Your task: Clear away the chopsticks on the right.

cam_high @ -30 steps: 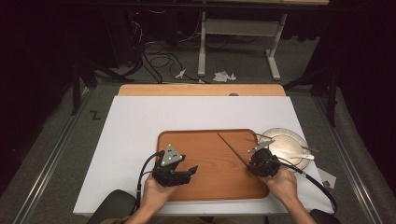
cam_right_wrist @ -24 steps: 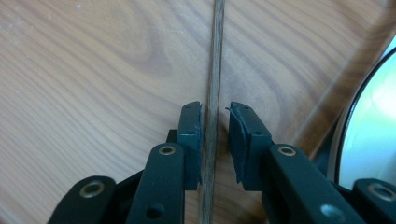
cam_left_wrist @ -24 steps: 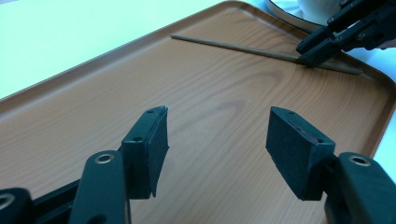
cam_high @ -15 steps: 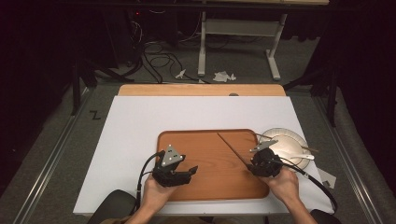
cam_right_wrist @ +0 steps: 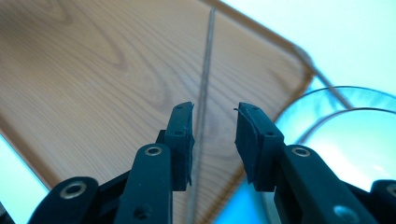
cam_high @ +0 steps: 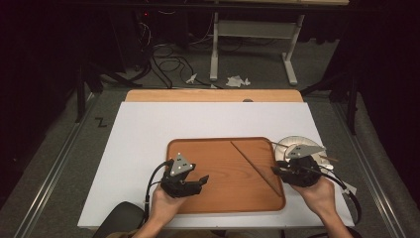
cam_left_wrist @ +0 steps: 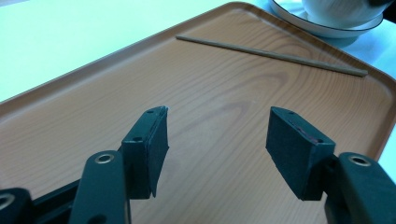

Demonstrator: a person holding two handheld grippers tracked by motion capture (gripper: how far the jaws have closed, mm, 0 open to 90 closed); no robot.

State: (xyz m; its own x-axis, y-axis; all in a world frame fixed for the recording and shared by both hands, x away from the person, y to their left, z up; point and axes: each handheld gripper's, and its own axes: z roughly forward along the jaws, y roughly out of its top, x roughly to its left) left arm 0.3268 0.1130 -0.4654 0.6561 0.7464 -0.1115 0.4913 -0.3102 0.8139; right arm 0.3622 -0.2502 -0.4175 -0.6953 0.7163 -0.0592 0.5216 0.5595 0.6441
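Note:
A thin wooden chopstick [cam_high: 255, 167] lies slantwise on the right half of a wooden tray [cam_high: 223, 163]. My right gripper [cam_high: 276, 172] hovers over the tray's right edge. Its jaws have just been opening, with a gap and nothing gripped between them. In the right gripper view the chopstick [cam_right_wrist: 206, 60] lies on the tray [cam_right_wrist: 93, 70] and runs under the left jaw of that gripper [cam_right_wrist: 214, 135]. My left gripper [cam_high: 200, 182] is open over the tray's near left part. The left gripper view has its jaws [cam_left_wrist: 217, 140] wide apart above bare wood, and the chopstick [cam_left_wrist: 271, 55] lies farther off.
A white plate [cam_high: 292, 144] with a bowl [cam_left_wrist: 341, 9] on it stands just right of the tray, and another thin stick [cam_high: 329, 158] lies across it. The tray rests on a white tabletop [cam_high: 148, 129]. Cables and table legs are on the floor beyond.
The right gripper has risen a little above the tray and its jaws have parted, leaving the chopstick lying on the tray. The left gripper has stayed where it was.

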